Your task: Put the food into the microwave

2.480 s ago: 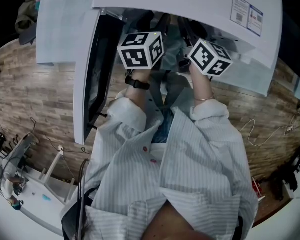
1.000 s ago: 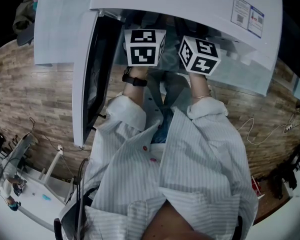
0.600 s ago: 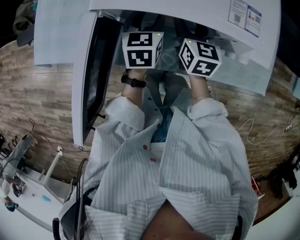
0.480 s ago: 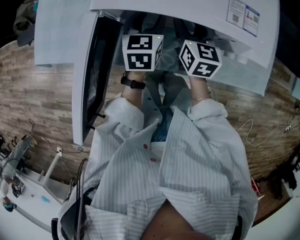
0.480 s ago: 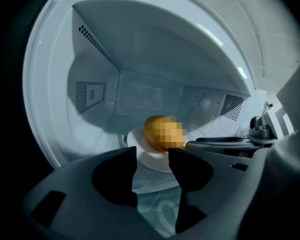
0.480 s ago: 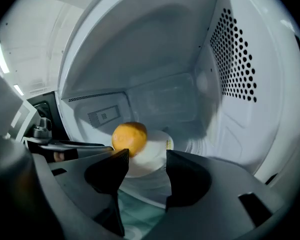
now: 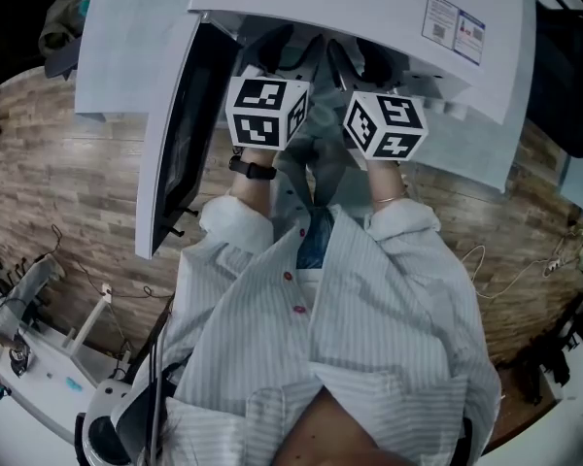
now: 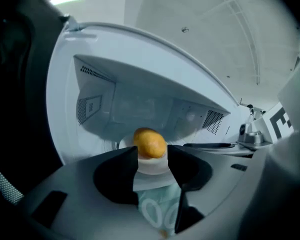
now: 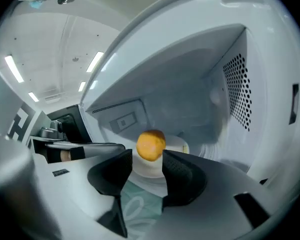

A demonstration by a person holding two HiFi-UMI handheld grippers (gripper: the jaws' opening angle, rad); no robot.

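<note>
An orange-yellow round piece of food (image 8: 149,142) sits on a white plate (image 8: 152,167) inside the open microwave (image 7: 369,8). My left gripper (image 8: 152,171) points into the cavity. Its jaws are closing, with no pad on anything, and the food lies beyond them. My right gripper (image 9: 146,176) faces the same food (image 9: 150,145) and plate (image 9: 179,145) from the other side. Its jaws are closing too, with no pad touching anything. A teal patterned surface (image 9: 140,204) shows through each gap. In the head view only the marker cubes (image 7: 265,113) (image 7: 384,124) show; the jaws are hidden under the microwave's top.
The microwave door (image 7: 180,134) stands swung open at the left, close to my left arm. The cavity's perforated wall (image 9: 237,94) is at the right. Below is a wood floor (image 7: 68,192), with a white table (image 7: 39,386) at lower left and a cable (image 7: 505,270) at right.
Both marker cubes have drawn back a little from under the microwave's top edge, toward the person. The head view has shifted slightly.
</note>
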